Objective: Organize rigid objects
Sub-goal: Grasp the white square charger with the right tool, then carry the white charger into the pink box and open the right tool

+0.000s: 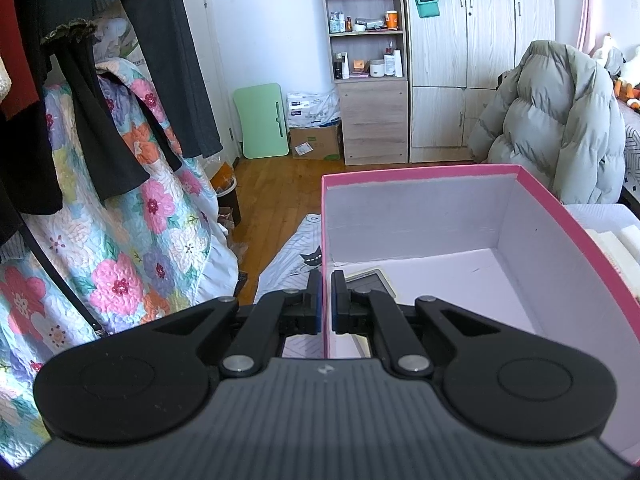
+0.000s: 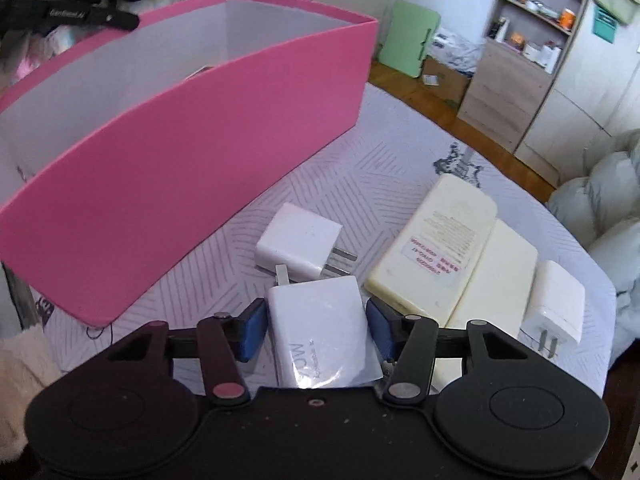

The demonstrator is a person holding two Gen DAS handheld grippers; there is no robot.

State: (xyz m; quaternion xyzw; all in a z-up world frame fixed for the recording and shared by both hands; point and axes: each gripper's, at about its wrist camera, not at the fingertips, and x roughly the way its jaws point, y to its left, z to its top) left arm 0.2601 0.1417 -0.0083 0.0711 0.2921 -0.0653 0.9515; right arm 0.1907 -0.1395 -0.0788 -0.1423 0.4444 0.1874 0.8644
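Observation:
A pink box with a pale inside stands on the bed. My left gripper is shut on its left wall, one finger inside and one outside. A flat grey-white device lies on the box floor just past the fingers. In the right wrist view the pink box is at the left. My right gripper points down over a white charger in clear wrap. Its blue pads stand at the charger's two sides with no visible squeeze. Beyond lie a white plug charger and two cream power banks.
A third white charger lies at the right by the power banks. The patterned sheet ends at a wooden floor. A grey puffer jacket, a wardrobe, a shelf unit and a floral quilt stand around.

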